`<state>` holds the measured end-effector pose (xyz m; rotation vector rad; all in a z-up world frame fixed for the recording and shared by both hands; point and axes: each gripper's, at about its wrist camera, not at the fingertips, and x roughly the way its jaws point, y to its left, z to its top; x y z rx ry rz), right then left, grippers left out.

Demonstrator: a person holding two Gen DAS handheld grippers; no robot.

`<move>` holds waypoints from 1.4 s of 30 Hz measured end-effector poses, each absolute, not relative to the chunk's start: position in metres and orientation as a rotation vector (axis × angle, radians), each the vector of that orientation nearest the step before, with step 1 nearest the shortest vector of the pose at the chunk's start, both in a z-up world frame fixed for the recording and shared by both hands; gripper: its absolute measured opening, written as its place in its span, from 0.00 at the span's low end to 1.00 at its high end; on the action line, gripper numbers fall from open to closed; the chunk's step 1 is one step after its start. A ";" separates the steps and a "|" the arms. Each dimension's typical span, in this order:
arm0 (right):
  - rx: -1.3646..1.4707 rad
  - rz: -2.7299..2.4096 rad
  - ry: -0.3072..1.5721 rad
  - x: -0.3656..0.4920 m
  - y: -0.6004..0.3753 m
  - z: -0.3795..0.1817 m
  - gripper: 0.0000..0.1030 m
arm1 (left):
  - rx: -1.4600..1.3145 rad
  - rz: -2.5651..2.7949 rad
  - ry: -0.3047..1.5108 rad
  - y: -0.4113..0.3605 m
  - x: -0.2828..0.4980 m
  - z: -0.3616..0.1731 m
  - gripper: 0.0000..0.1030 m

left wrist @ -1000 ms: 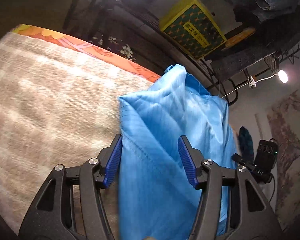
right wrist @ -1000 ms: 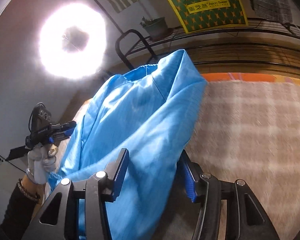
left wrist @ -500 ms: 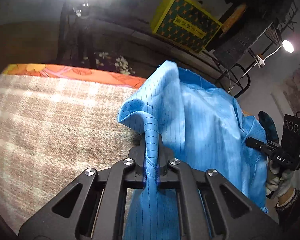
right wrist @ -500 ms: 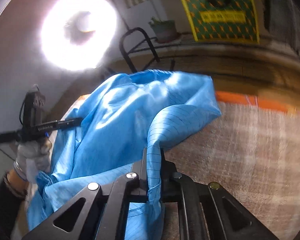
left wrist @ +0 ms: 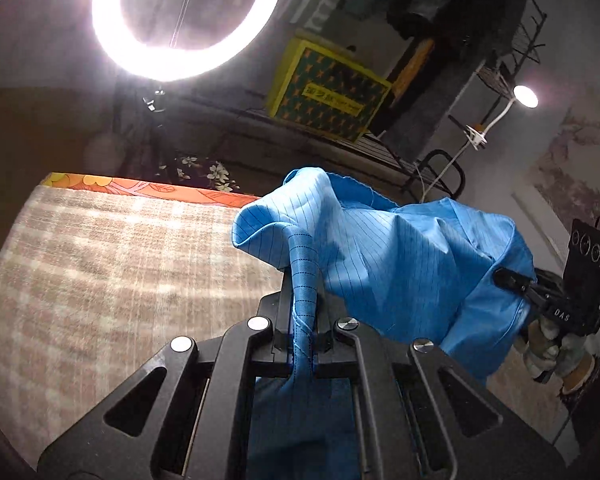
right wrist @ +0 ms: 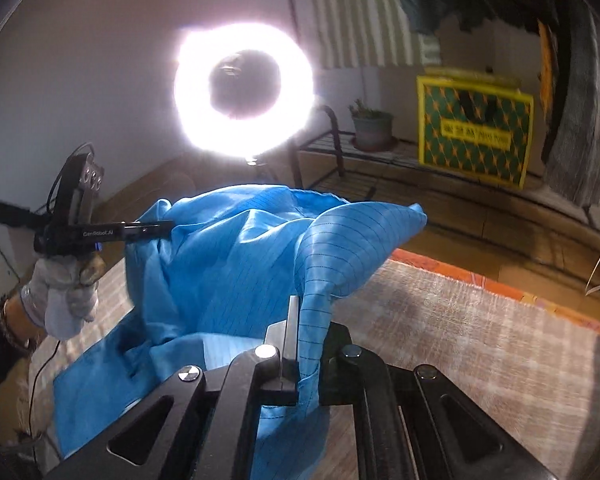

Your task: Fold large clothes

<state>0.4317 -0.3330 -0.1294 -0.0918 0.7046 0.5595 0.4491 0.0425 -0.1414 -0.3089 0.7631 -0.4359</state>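
Garment (left wrist: 399,264), blue pinstriped: I am pinching it in left gripper (left wrist: 301,354) and right gripper (right wrist: 305,360); holding edges apart for folding.

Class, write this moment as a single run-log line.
left gripper: shut on blue garment | right gripper: shut on blue garment | garment: bunched, lifted between both, partly on checked blanket

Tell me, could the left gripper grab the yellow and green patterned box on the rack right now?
Probably not. The left gripper is shut on a fold of the blue pinstriped garment, so its jaws are full. The yellow and green patterned box sits on a rack beyond the plaid-covered bed.
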 end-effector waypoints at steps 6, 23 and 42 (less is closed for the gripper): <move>-0.181 0.636 0.699 0.364 -0.301 -0.112 0.02 | -0.300 -0.448 0.755 0.048 0.383 -0.128 0.03; -0.259 0.654 0.925 0.222 -0.253 -0.171 0.17 | -0.120 -0.338 0.942 0.040 0.239 -0.183 0.08; -0.056 0.596 0.678 0.078 -0.289 -0.023 0.54 | -0.265 -0.355 0.784 0.063 0.151 -0.035 0.65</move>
